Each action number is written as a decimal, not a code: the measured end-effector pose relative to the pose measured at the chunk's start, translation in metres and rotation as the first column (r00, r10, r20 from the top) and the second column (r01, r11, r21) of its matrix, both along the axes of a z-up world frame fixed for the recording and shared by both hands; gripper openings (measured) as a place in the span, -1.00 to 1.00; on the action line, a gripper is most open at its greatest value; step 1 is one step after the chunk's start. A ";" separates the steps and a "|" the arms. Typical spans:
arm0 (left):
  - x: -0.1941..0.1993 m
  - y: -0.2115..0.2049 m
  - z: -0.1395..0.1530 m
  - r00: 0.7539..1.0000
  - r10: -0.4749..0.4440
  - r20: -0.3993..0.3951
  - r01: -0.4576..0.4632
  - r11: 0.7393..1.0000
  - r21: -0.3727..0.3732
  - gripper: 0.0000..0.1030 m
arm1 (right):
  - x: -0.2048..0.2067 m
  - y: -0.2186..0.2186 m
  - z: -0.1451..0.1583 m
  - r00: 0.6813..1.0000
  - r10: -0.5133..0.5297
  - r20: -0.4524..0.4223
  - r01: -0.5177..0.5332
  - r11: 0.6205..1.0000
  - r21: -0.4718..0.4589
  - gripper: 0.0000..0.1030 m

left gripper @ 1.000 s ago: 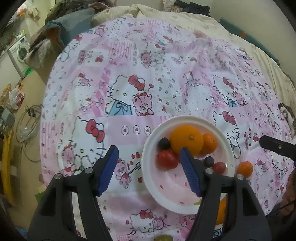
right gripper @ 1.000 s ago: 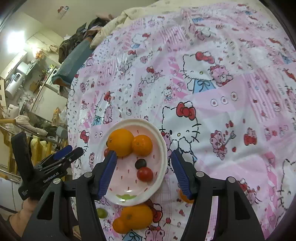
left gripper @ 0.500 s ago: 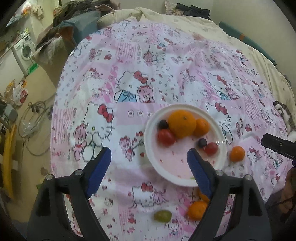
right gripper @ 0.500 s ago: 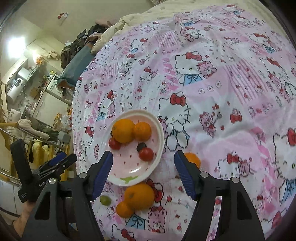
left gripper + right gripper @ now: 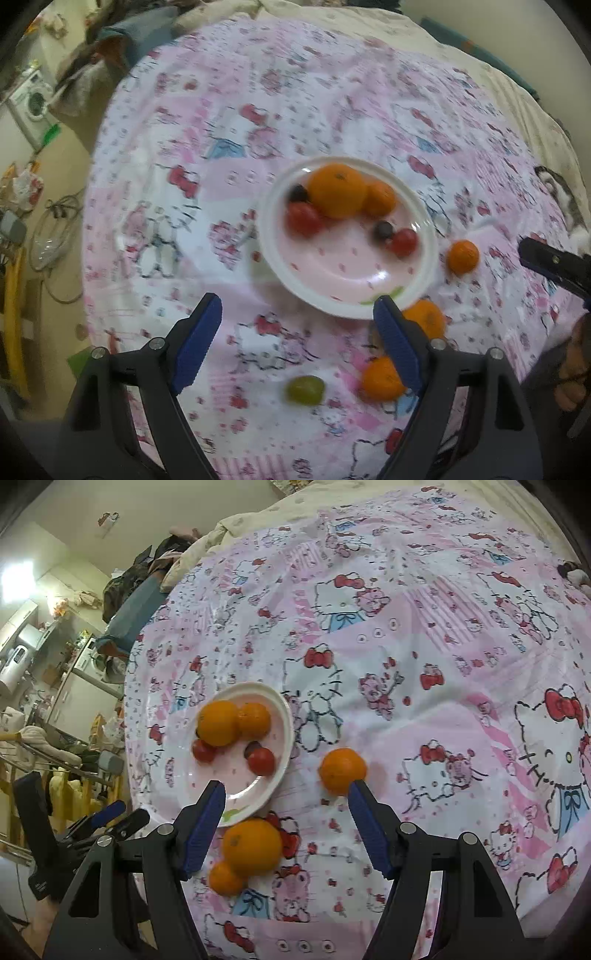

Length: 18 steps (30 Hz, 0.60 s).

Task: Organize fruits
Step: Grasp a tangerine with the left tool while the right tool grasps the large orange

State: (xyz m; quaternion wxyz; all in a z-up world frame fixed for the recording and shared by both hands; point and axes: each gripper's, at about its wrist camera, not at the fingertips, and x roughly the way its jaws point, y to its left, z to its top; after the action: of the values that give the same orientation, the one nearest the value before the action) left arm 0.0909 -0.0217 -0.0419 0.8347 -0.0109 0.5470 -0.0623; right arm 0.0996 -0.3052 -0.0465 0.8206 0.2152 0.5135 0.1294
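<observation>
A white plate (image 5: 424,271) (image 5: 284,720) on the pink cartoon cloth holds a large orange (image 5: 338,190) (image 5: 218,722), a small orange (image 5: 380,197), two cherry tomatoes (image 5: 303,219) (image 5: 260,761) and dark grapes (image 5: 383,229). Off the plate lie three oranges (image 5: 461,256) (image 5: 424,317) (image 5: 380,378), also in the right wrist view (image 5: 341,770) (image 5: 253,845) (image 5: 223,878), and a green grape (image 5: 304,389). My left gripper (image 5: 297,343) is open and empty, near the plate's front rim. My right gripper (image 5: 286,823) is open and empty above the loose oranges.
The cloth (image 5: 443,664) covers a bed with a cream quilt (image 5: 332,11) behind. Beyond the left edge are a floor with cables (image 5: 55,236), a washing machine (image 5: 35,103) and piled clothes (image 5: 140,576). A cat (image 5: 561,199) lies at the right.
Both grippers have pulled back from the plate toward the near edge. More loose fruit has come into view. Both stay open.
</observation>
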 end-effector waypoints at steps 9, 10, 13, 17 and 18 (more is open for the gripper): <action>-0.017 -0.058 -0.032 0.955 -0.246 -0.166 0.245 0.969 -0.028 0.59 | -0.005 -0.022 -0.011 0.997 -0.062 -0.044 0.061 0.998 -0.015 0.39; -0.020 -0.064 -0.036 0.947 -0.266 -0.180 0.267 0.963 -0.022 0.59 | -0.004 -0.024 -0.010 0.997 -0.071 -0.042 0.070 0.997 -0.013 0.39; -0.027 -0.078 -0.049 0.925 -0.304 -0.227 0.313 0.950 0.006 0.59 | -0.004 -0.029 -0.010 0.995 -0.086 -0.041 0.086 0.996 0.006 0.39; -0.029 -0.086 -0.064 0.906 -0.316 -0.283 0.333 0.943 0.015 0.58 | -0.003 -0.032 -0.010 0.994 -0.094 -0.049 0.095 0.995 0.020 0.39; -0.028 -0.087 -0.065 0.906 -0.313 -0.284 0.329 0.944 0.008 0.58 | -0.003 -0.032 -0.011 0.994 -0.094 -0.051 0.095 0.995 0.021 0.39</action>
State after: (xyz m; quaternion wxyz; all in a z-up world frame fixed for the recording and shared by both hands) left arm 0.0627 -0.1083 -0.1067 0.7277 0.0938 0.6548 -0.1815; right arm 0.0967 -0.3375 -0.0571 0.8100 0.2520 0.5216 0.0909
